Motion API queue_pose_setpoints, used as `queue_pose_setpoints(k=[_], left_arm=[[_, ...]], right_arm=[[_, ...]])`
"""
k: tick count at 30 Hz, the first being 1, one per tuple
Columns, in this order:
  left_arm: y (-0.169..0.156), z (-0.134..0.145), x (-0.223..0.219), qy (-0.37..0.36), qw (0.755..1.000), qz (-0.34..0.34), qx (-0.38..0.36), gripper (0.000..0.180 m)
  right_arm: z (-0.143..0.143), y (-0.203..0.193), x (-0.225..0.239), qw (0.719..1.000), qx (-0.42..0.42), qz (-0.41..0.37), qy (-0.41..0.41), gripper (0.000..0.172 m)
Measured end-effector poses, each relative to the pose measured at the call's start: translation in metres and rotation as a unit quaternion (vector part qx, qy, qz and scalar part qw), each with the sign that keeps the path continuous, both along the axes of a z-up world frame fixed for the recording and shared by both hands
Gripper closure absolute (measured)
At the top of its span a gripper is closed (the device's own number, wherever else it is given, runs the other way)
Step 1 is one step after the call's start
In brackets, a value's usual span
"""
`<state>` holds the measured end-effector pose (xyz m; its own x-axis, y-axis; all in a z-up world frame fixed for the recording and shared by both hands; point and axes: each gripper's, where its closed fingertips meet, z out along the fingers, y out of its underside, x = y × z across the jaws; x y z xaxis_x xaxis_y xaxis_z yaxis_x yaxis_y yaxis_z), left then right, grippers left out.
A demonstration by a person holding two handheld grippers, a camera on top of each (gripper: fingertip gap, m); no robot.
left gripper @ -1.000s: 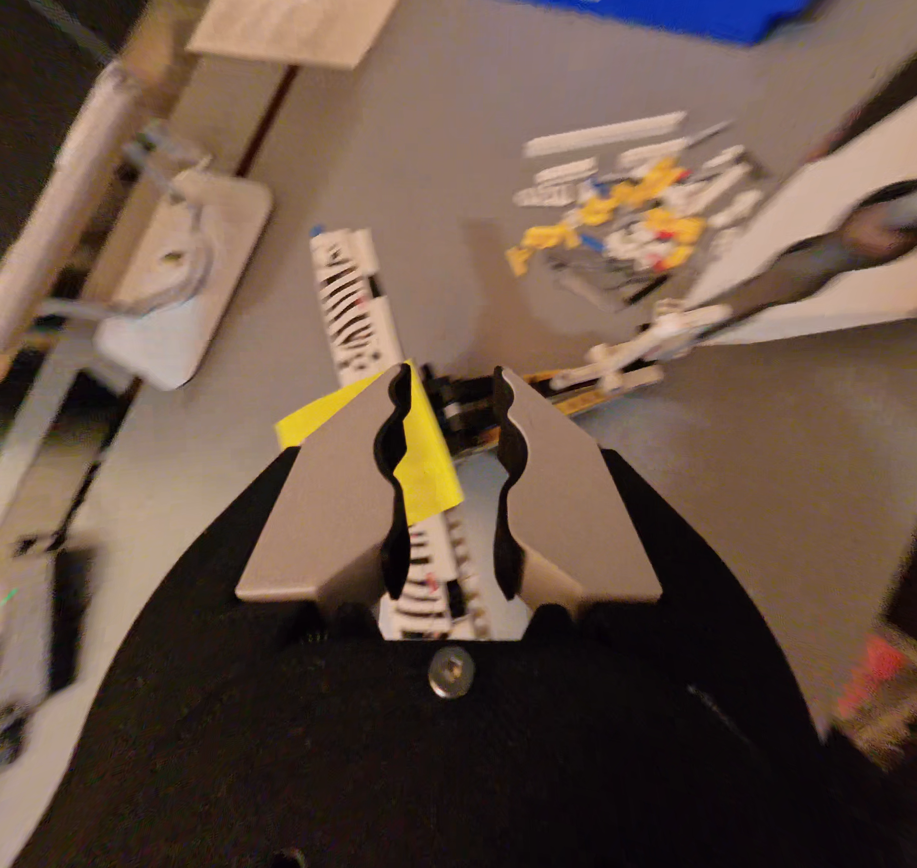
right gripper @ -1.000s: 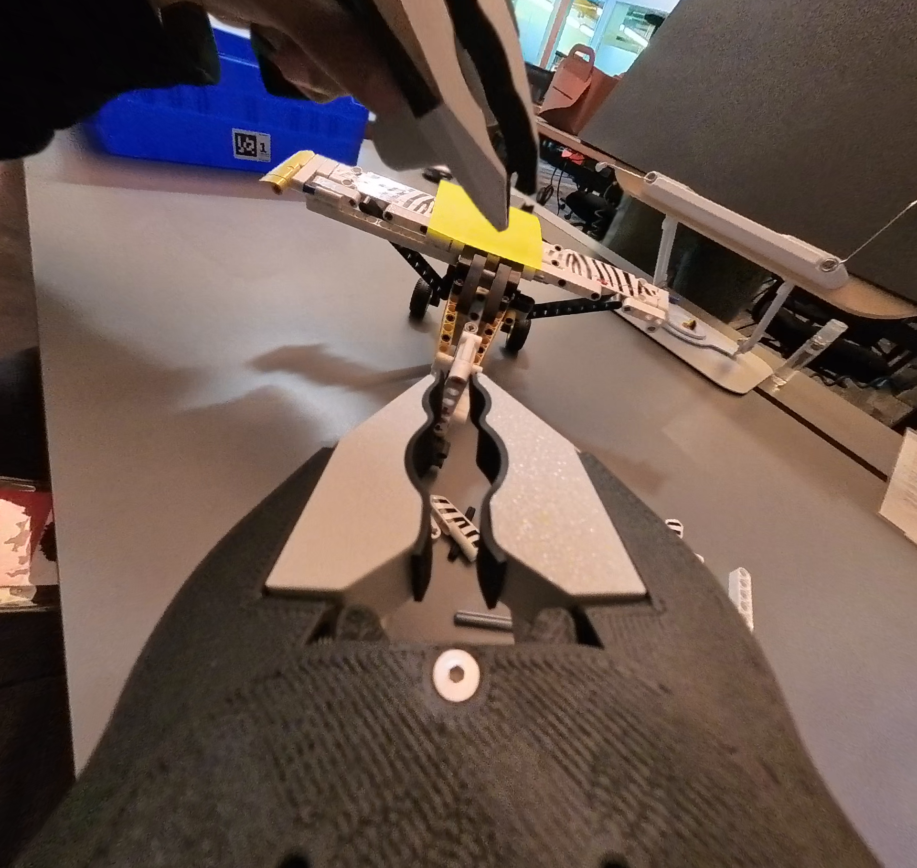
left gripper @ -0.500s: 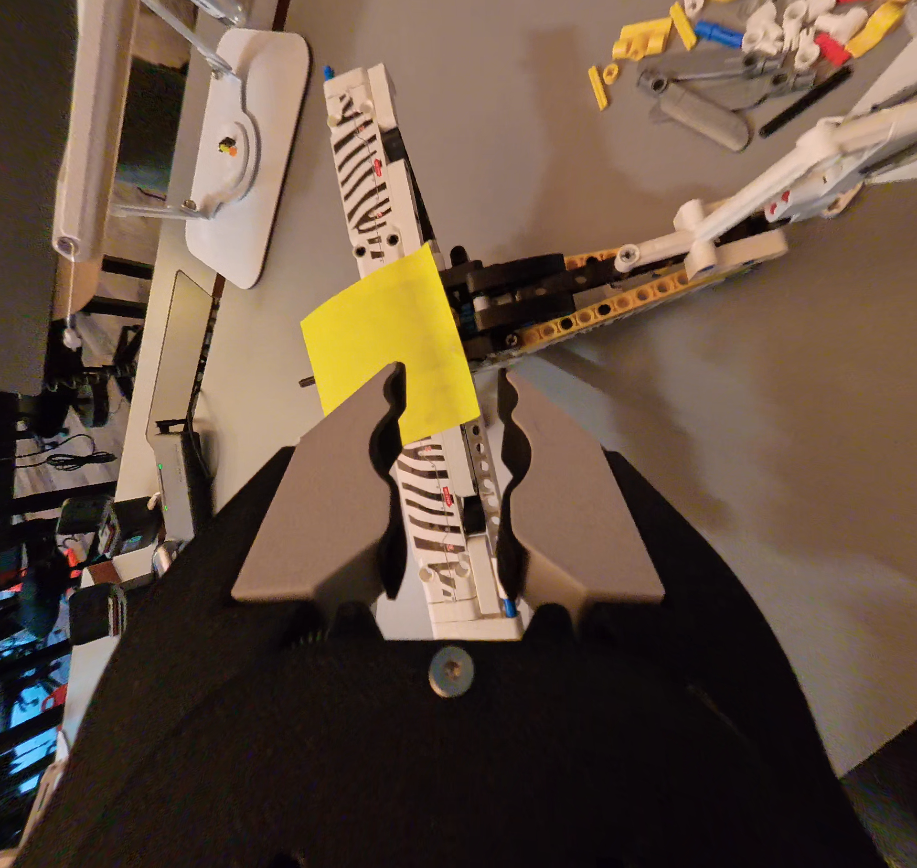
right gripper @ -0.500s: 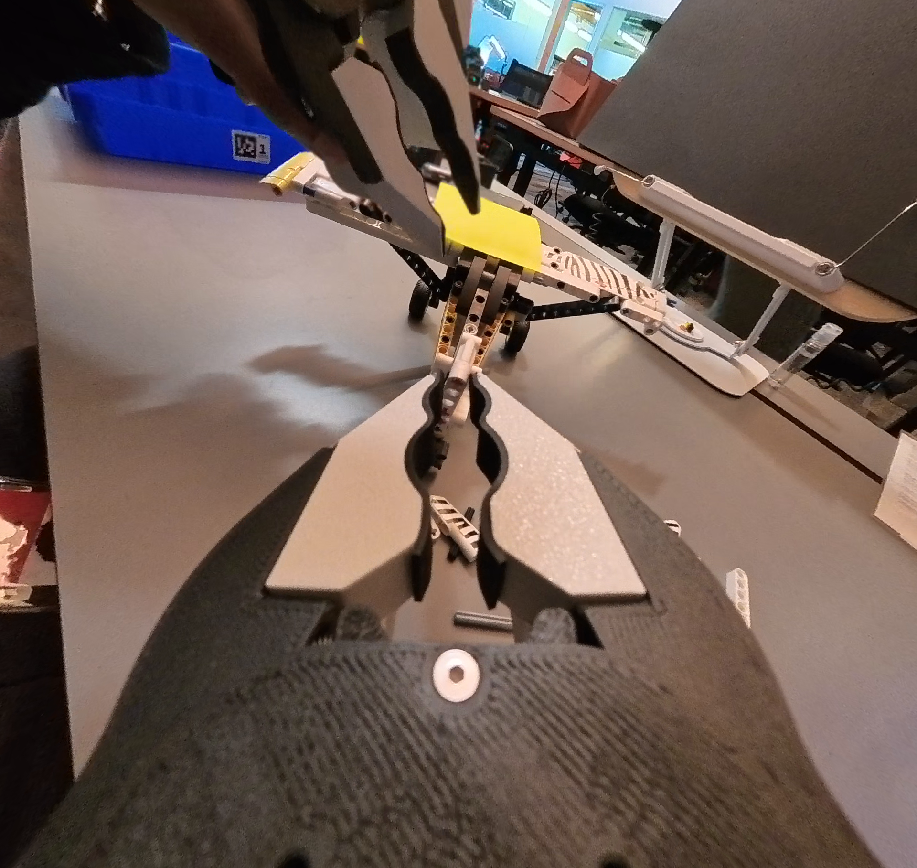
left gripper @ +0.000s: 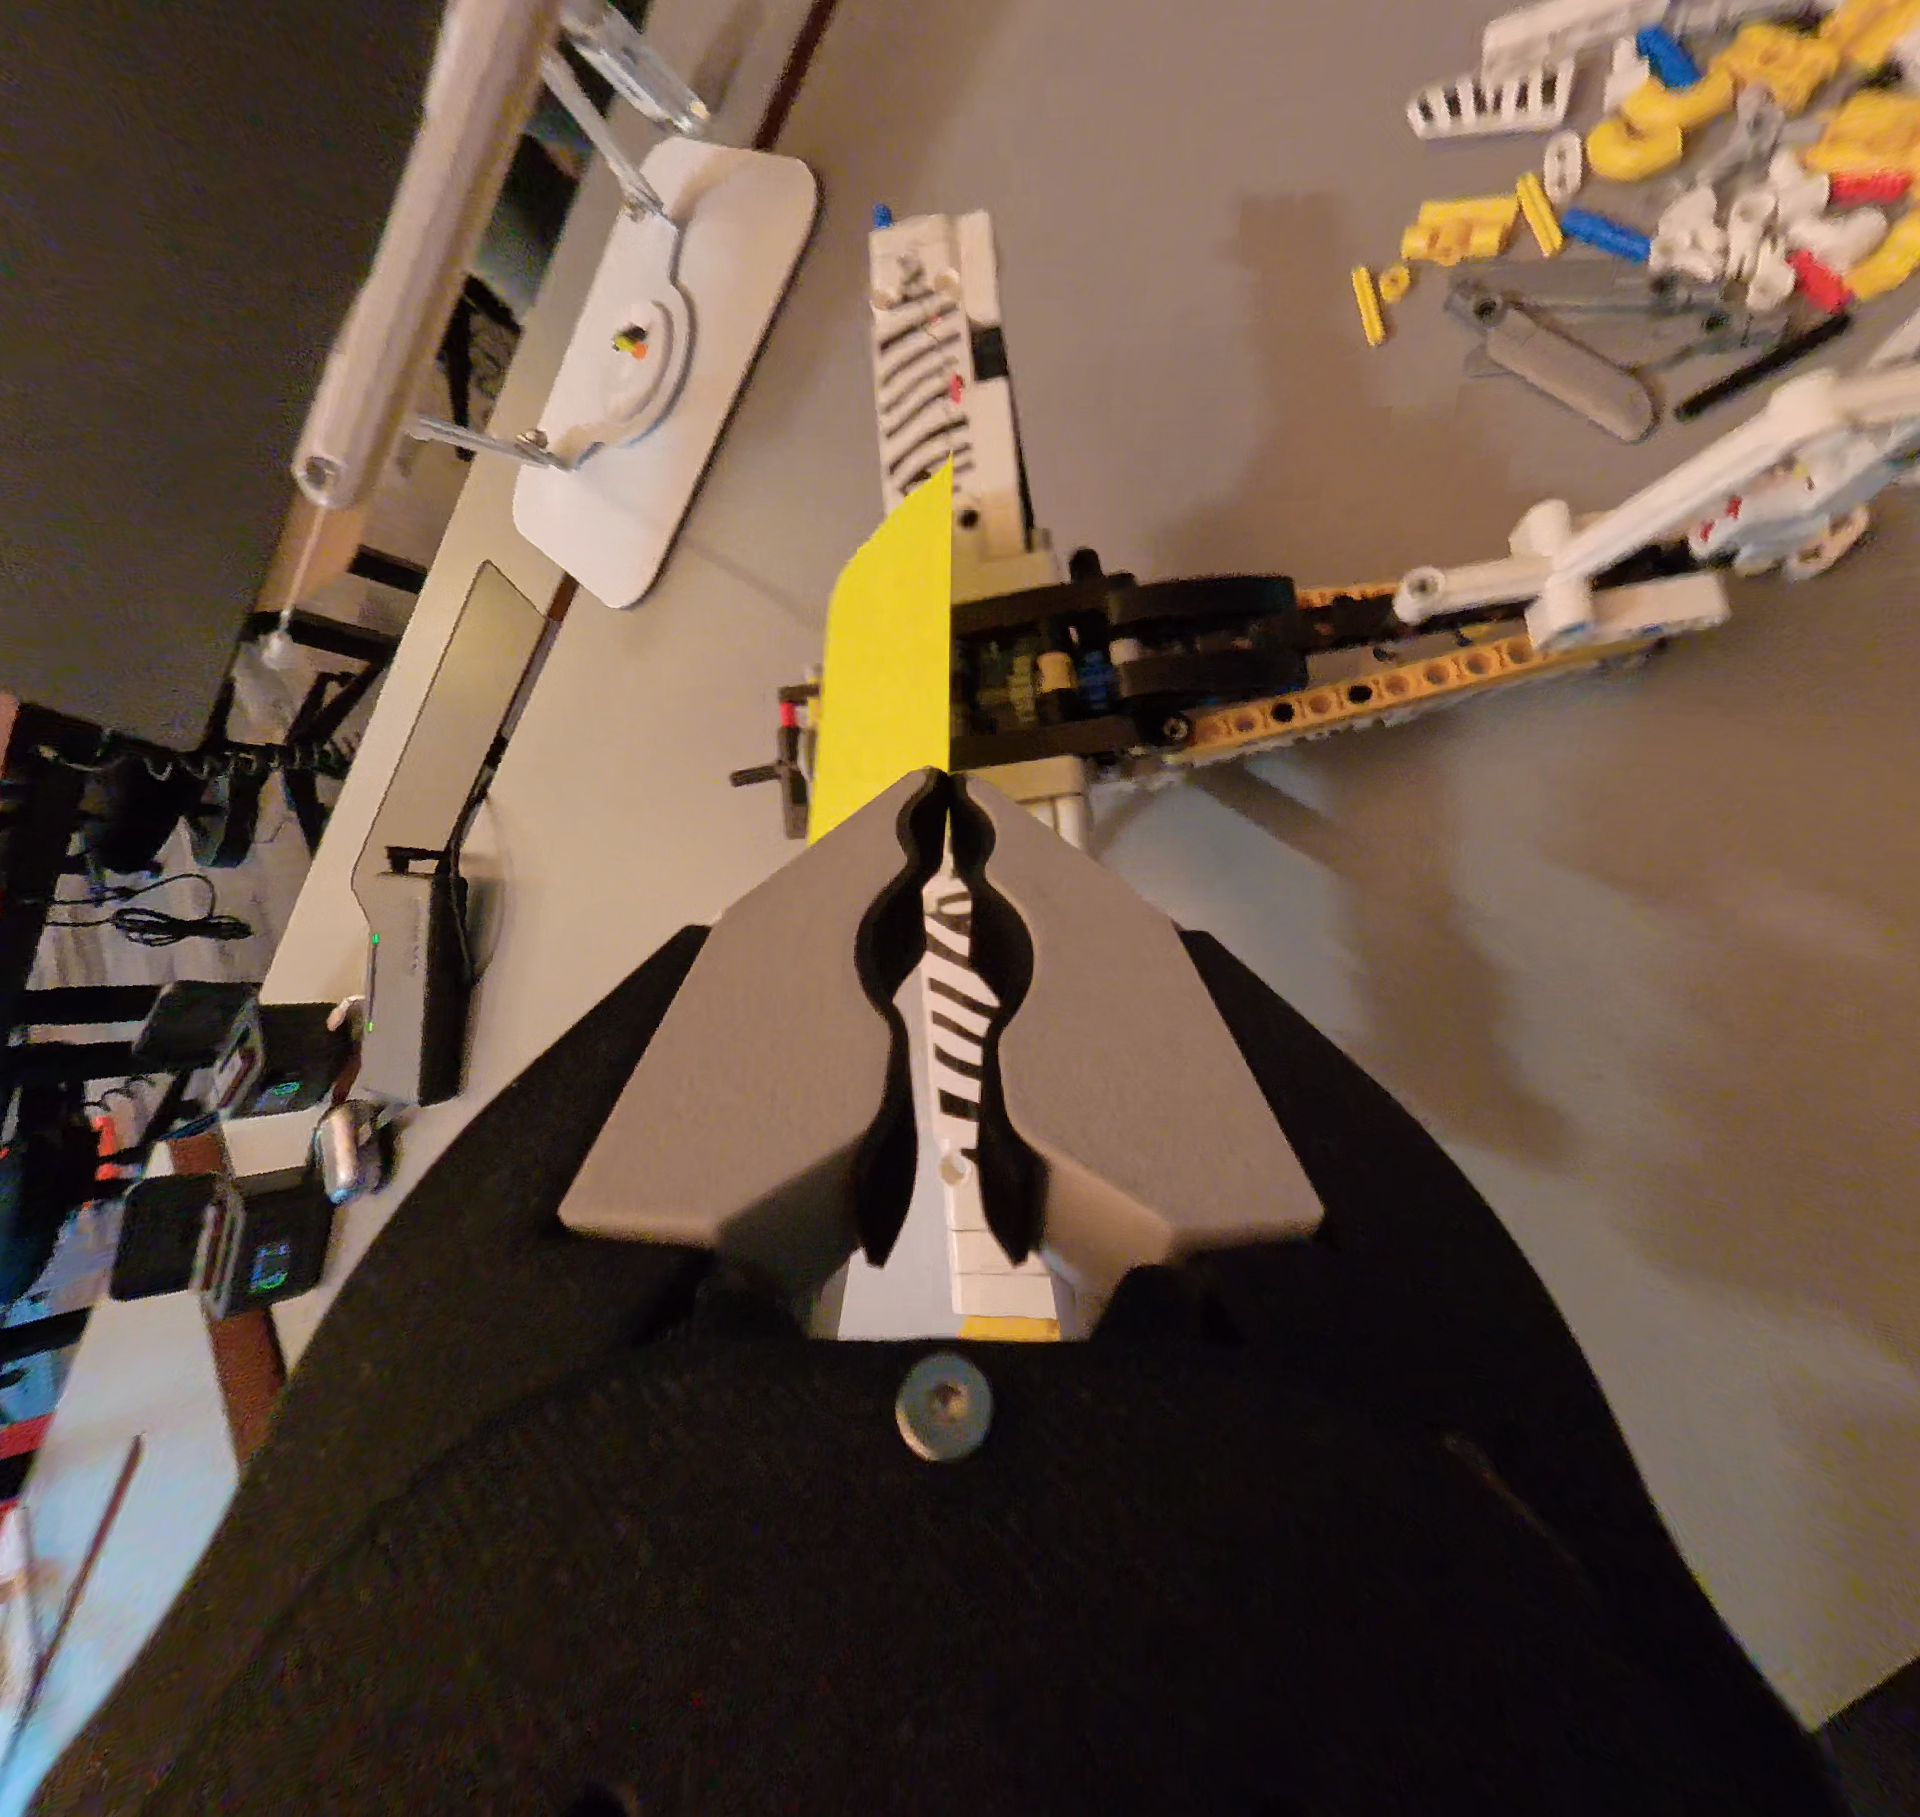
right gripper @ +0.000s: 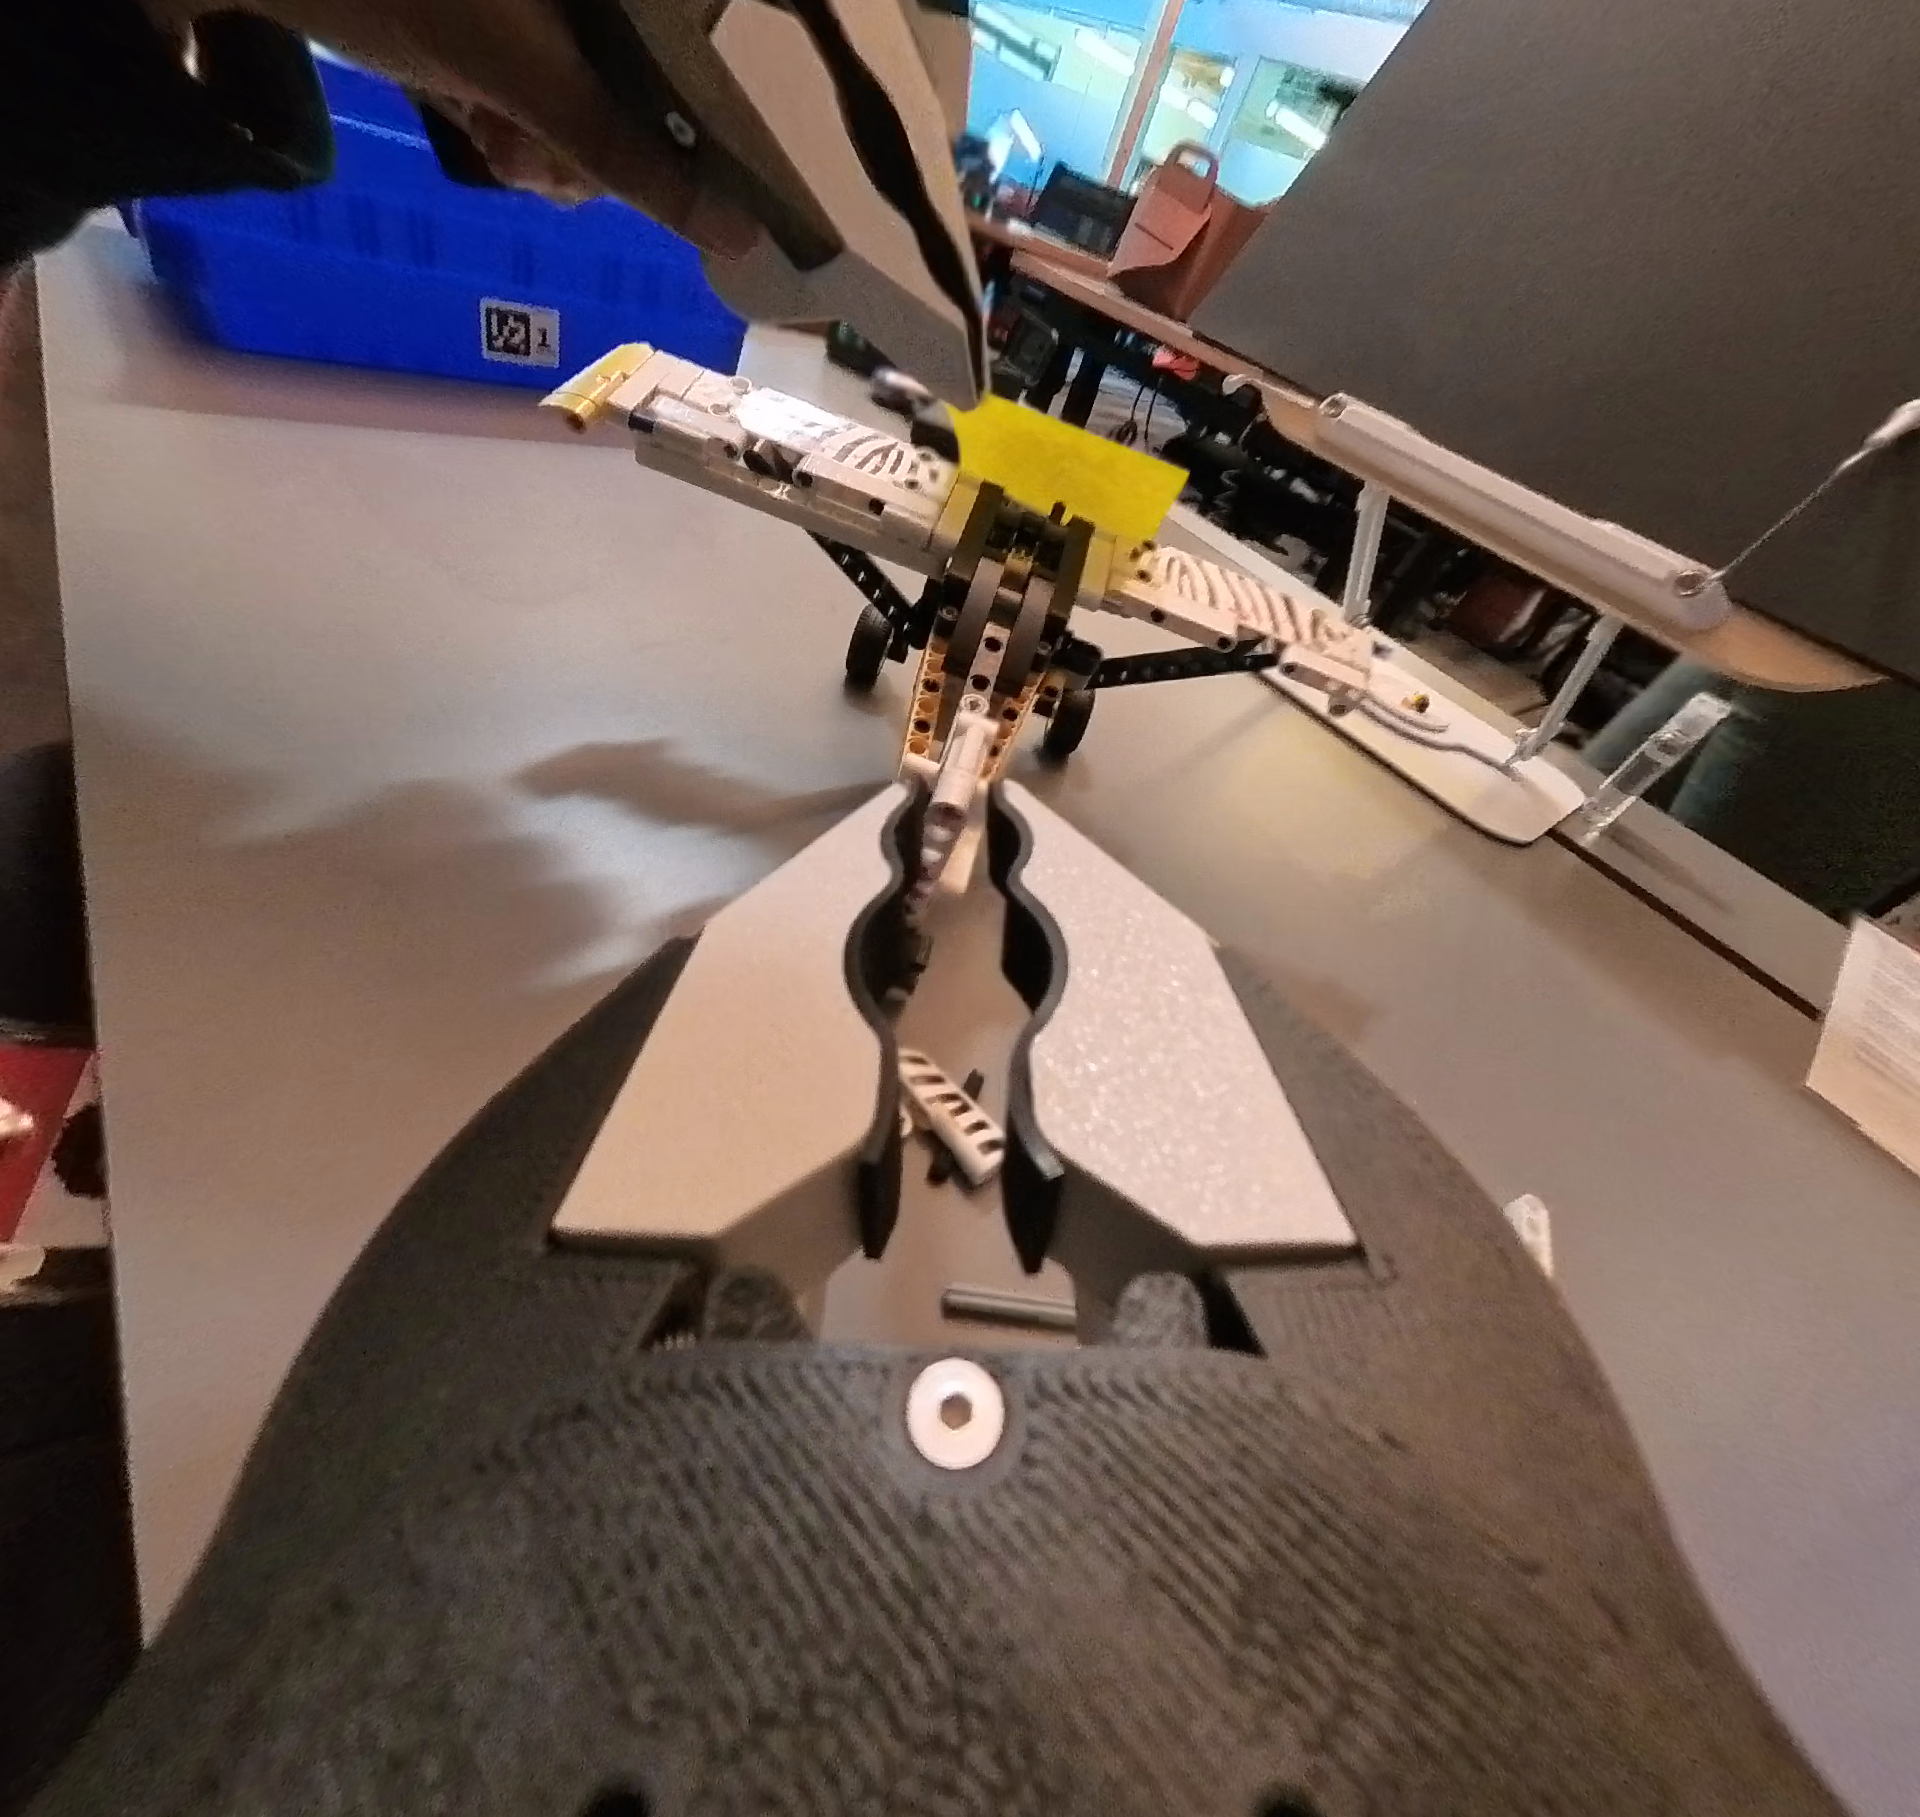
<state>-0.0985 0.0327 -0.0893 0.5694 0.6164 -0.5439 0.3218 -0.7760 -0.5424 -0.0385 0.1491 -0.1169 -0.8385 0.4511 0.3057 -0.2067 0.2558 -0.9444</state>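
Our left tongs (left gripper: 943,780) are pinched tight on the square yellow paper note's (left gripper: 888,661) edge, atop the white striped brick-built plane (right gripper: 1039,562). Right tongs (right gripper: 951,822) are clamped on its white tail beam (right gripper: 961,759), steadying it on the grey table (right gripper: 416,624).
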Motion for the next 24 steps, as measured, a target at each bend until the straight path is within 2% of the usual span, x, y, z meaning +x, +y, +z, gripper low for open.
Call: queue_pose_setpoints(k=[3,5,10,14,17,21,23,24], left_arm=[[0.009,0.021,0.0,0.022,0.996,-0.01,0.082,0.18],[0.027,0.033,0.011,0.0,0.985,-0.048,0.163,0.18],[0.069,0.053,0.046,-0.089,0.93,-0.153,0.323,0.18],[0.094,0.058,0.077,-0.164,0.881,-0.243,0.371,0.18],[0.108,0.052,0.1,-0.206,0.862,-0.303,0.351,0.18],[0.119,0.042,0.115,-0.212,0.864,-0.337,0.307,0.18],[0.122,0.043,0.116,-0.206,0.865,-0.342,0.304,0.18],[0.123,0.044,0.115,-0.203,0.866,-0.341,0.305,0.18]], right_arm=[[0.014,0.009,-0.003,0.999,-0.045,-0.01,0.01,0.15],[0.024,0.017,-0.005,0.997,-0.071,-0.008,0.001,0.15],[0.06,0.035,-0.005,0.989,-0.143,0.032,-0.028,0.138],[0.087,0.042,0.006,0.977,-0.188,0.095,-0.039,0.12],[0.097,0.039,0.018,0.975,-0.169,0.147,-0.019,0.118],[0.085,0.024,0.041,0.97,-0.083,0.228,-0.021,0.134],[0.079,0.021,0.047,0.968,-0.048,0.248,-0.013,0.17],[0.079,0.02,0.049,0.967,-0.041,0.253,-0.008,0.172]])
